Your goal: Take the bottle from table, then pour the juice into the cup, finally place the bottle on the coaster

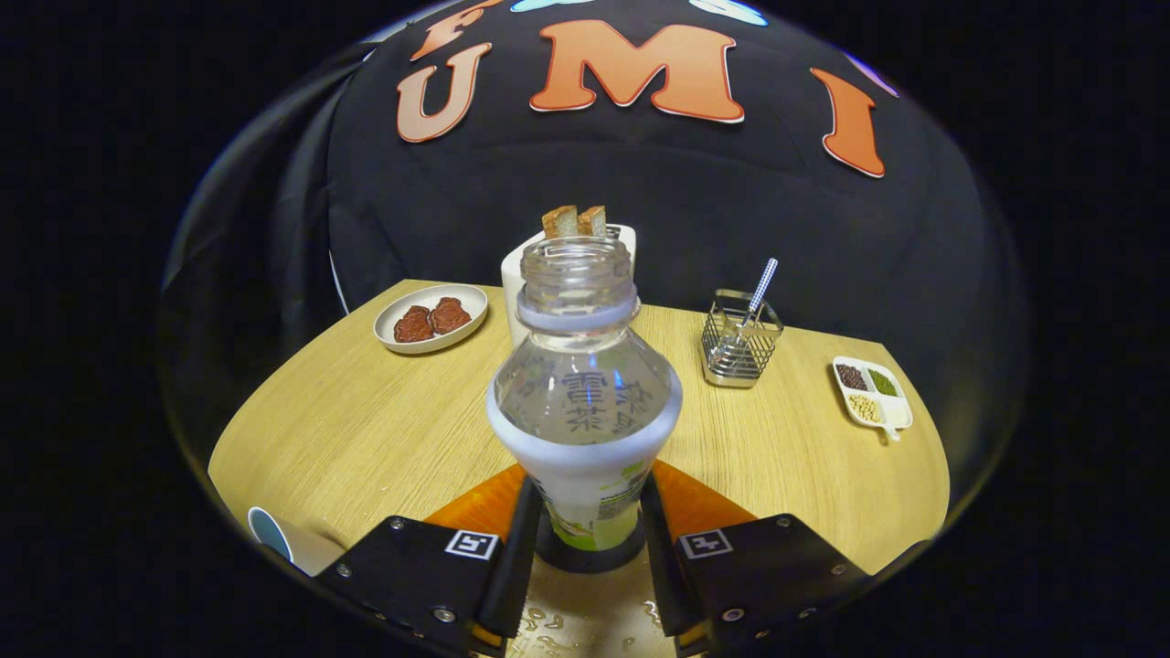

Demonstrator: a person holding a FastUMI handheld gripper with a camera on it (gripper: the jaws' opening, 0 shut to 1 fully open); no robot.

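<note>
Gripper view, tongs (585,539) clamped on uncapped bottle (584,402) standing on coaster (585,555), cup (274,537) beside.

bottle (585,402): printed characters showed through its clear shoulder, too faint to read.
gripper (587,516): each finger, pressed against the bottle, carried a square black-and-white marker.

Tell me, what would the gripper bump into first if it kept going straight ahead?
The bottle: it already stands between the fingers of the gripper, apparently pinched by both. Beyond it stands a white toaster, though depth is unclear.
</note>
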